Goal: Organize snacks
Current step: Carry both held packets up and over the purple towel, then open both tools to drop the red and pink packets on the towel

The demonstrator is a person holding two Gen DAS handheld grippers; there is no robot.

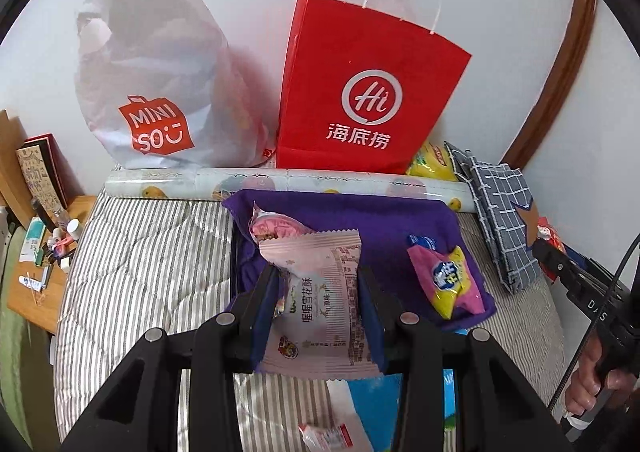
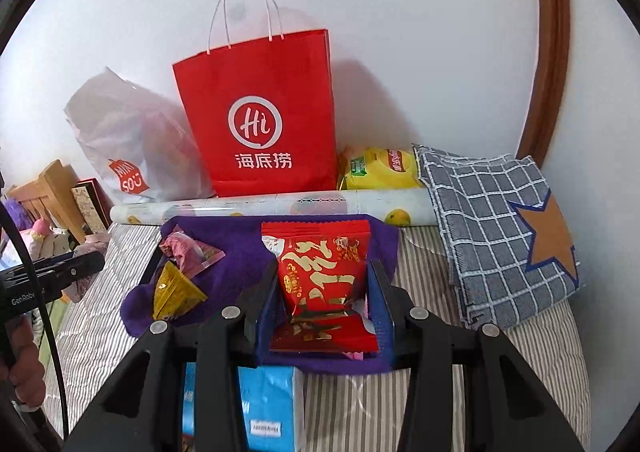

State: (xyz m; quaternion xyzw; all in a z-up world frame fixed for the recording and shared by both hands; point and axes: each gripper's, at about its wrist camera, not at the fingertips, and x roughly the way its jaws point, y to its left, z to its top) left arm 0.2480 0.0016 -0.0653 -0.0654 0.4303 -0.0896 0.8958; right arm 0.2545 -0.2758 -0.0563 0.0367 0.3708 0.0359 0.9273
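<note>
The left gripper [image 1: 320, 304] pinches a pale pink snack packet [image 1: 320, 292] printed with Chinese characters, its two pads pressed on the packet's sides so it stands upright between them above the purple cloth [image 1: 400, 219]. The right gripper [image 2: 322, 302] is clamped the same way on a red snack packet [image 2: 324, 272] with gold lettering, a second fold of red wrapper [image 2: 324, 336] showing just under it between the jaws. Both packets hang over the purple cloth, which seems to line a low dark tray or box on the striped bedspread [image 1: 140, 252]; I cannot tell which. On that cloth lie a pink and yellow sweet packet [image 1: 448, 284], a round pink wrapped snack [image 1: 276, 230] just behind the left gripper's packet, and, seen from the right wrist, a small gold pyramid-shaped packet [image 2: 176, 296] beside a crumpled pink wrapper [image 2: 188, 252]. Nearer than the cloth a blue tissue pack [image 2: 272, 404] sits on the bedspread, with a small torn wrapper [image 1: 328, 436] beside it. Behind the cloth a roll of printed paper with yellow fruit [image 1: 280, 181] lies across the bed. Past that, against the white wall, a red paper Haidilao bag [image 1: 368, 91] with white string handles stands upright; its contents cannot be seen. To its left a translucent white Miniso bag [image 1: 152, 83] slumps, with dark shapes showing through. A yellow crisp bag [image 2: 380, 167] lies at the red bag's right foot, touching a folded blue checked cloth with a brown star [image 2: 500, 228].
</note>
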